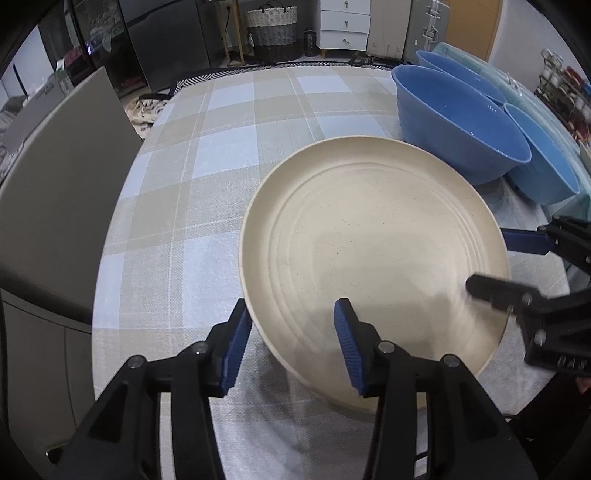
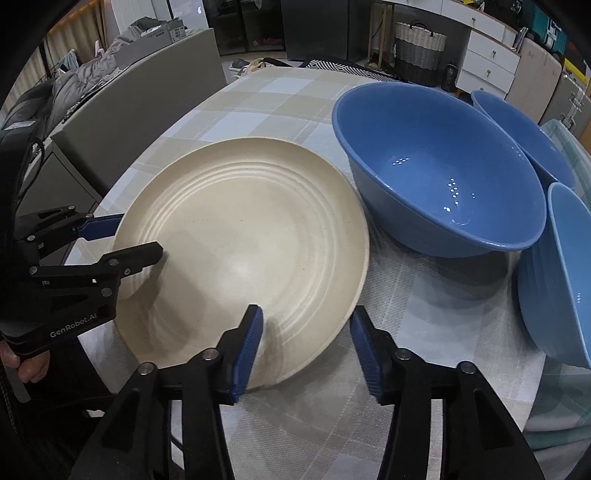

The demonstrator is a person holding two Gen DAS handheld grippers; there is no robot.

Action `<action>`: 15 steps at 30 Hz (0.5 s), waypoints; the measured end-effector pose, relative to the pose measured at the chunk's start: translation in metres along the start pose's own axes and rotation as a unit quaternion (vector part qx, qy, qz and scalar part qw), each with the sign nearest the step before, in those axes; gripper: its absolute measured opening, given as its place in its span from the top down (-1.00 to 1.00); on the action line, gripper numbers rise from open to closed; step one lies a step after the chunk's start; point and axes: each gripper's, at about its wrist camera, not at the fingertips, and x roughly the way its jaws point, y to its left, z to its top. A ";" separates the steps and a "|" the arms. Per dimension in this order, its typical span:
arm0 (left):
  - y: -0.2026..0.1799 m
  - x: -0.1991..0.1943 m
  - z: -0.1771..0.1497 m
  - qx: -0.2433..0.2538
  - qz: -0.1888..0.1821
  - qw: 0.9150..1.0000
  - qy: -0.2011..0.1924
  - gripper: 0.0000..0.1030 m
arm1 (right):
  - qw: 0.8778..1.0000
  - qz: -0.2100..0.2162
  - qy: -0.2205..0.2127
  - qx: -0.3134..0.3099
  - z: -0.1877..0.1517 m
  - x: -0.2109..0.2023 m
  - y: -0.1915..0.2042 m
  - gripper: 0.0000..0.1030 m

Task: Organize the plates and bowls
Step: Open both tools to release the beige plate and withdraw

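Observation:
A cream ribbed plate (image 1: 373, 251) lies on the checked tablecloth; it also shows in the right wrist view (image 2: 243, 240). My left gripper (image 1: 291, 339) is open and straddles the plate's near left rim, one finger outside and one over the plate. My right gripper (image 2: 306, 343) is open and straddles the plate's near right rim; it also shows in the left wrist view (image 1: 491, 260). My left gripper shows in the right wrist view (image 2: 136, 236). Three blue bowls stand right of the plate: a large one (image 2: 439, 173), one behind (image 2: 524, 136), a lighter one (image 2: 561, 277).
The checked tablecloth (image 1: 221, 155) covers the round table. A grey chair back (image 1: 55, 177) stands at the table's left edge. A wicker basket (image 1: 273, 33) and white drawers (image 1: 345, 26) stand on the floor beyond the far edge.

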 end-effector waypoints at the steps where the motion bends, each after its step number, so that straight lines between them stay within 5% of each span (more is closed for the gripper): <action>1: 0.002 -0.001 0.000 -0.005 -0.005 1.000 0.001 0.10 | 1.000 -0.002 -0.001 -0.004 0.000 0.000 0.002 -0.22; 7: 0.007 -0.009 0.001 -0.027 -0.034 0.999 -0.005 -0.07 | 1.000 -0.003 -0.020 -0.016 0.001 -0.010 0.008 -0.54; 13: 0.006 -0.027 0.002 -0.027 -0.041 0.998 -0.037 -0.90 | 0.997 -0.015 -0.054 -0.055 0.000 -0.033 0.025 -0.86; 15: 0.005 -0.032 0.002 -0.027 -0.038 0.998 -0.047 -1.00 | 0.996 -0.017 -0.064 -0.062 -0.001 -0.039 0.027 -0.98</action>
